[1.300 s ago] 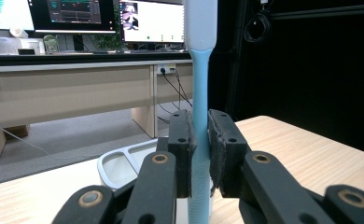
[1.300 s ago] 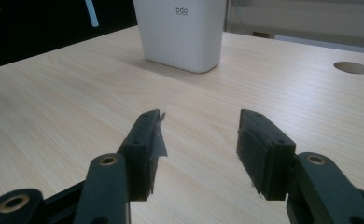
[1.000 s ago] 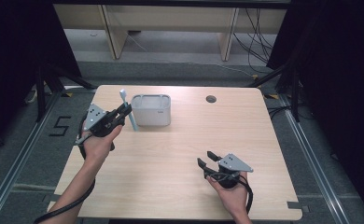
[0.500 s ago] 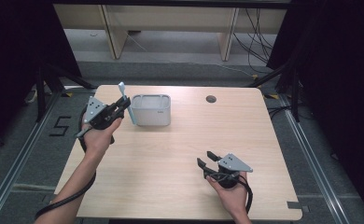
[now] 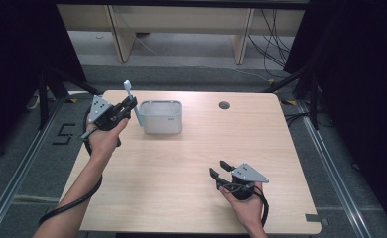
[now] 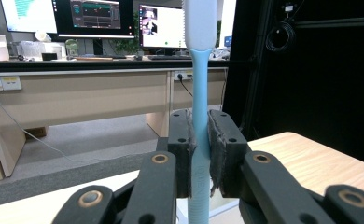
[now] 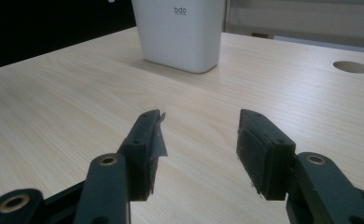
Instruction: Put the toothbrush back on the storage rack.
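Observation:
My left gripper [image 5: 129, 105] is shut on a light blue toothbrush [image 5: 132, 101], held upright near the table's back left, just left of a white rectangular cup [image 5: 161, 117]. In the left gripper view the toothbrush handle [image 6: 199, 116] stands pinched between the two black pads, its white head at the top edge. My right gripper [image 5: 220, 168] rests low on the table at the front right, open, with nothing between its fingers. In the right gripper view the gripper [image 7: 199, 140] points across bare wood toward the white cup [image 7: 179, 32].
The wooden table [image 5: 191, 168] has a round cable hole [image 5: 225, 105] at the back, right of the cup. Desk legs and cables stand on the floor behind. Metal rails run along the floor on both sides.
My left gripper has lifted with the toothbrush and drifted a little left, away from the cup. The right gripper has stayed where it was.

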Tool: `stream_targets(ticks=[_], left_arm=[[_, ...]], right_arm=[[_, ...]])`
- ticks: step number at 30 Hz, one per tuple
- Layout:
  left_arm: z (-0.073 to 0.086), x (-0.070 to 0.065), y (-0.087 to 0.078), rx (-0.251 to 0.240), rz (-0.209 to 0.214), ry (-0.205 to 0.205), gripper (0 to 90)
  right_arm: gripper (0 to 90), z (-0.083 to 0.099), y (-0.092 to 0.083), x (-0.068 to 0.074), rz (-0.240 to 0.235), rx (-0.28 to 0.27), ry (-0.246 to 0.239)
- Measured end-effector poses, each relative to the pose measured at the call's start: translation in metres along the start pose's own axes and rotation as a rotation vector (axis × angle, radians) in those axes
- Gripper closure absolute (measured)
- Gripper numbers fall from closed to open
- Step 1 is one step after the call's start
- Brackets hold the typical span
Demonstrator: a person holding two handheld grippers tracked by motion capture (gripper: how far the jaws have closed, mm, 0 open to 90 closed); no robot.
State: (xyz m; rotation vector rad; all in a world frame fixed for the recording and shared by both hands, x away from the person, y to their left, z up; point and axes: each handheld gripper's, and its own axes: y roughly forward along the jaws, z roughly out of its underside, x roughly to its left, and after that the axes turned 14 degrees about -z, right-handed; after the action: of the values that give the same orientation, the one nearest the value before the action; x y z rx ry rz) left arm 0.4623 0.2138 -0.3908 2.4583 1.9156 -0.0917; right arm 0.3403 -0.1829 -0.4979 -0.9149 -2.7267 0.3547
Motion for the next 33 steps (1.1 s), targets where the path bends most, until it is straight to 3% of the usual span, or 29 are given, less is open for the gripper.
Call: stream_targets(ticks=[3, 4, 24, 25, 26, 33], left_arm=[[-0.002, 0.001, 0.002, -0.002, -0.006, 0.002, 79.2], [-0.003, 0.002, 0.003, -0.004, -0.008, 0.002, 79.2], [-0.012, 0.007, 0.02, -0.01, -0.031, -0.006, 79.2], [-0.012, 0.007, 0.021, -0.01, -0.031, -0.004, 79.2], [-0.013, 0.007, 0.022, -0.012, -0.032, -0.004, 79.2], [-0.014, 0.008, 0.029, -0.011, -0.039, -0.003, 79.2]], right_arm=[[50.3, 0.0, 0.0, -0.001, 0.0, -0.001, -0.012], [50.2, 0.0, -0.001, 0.001, 0.003, 0.001, 0.023], [50.1, 0.001, -0.002, 0.001, 0.014, 0.006, 0.02], [50.0, 0.001, -0.002, 0.001, 0.012, 0.003, 0.018], [50.0, 0.0, -0.002, -0.002, 0.02, 0.001, -0.025], [50.0, 0.001, -0.002, -0.003, 0.02, -0.002, -0.025]])
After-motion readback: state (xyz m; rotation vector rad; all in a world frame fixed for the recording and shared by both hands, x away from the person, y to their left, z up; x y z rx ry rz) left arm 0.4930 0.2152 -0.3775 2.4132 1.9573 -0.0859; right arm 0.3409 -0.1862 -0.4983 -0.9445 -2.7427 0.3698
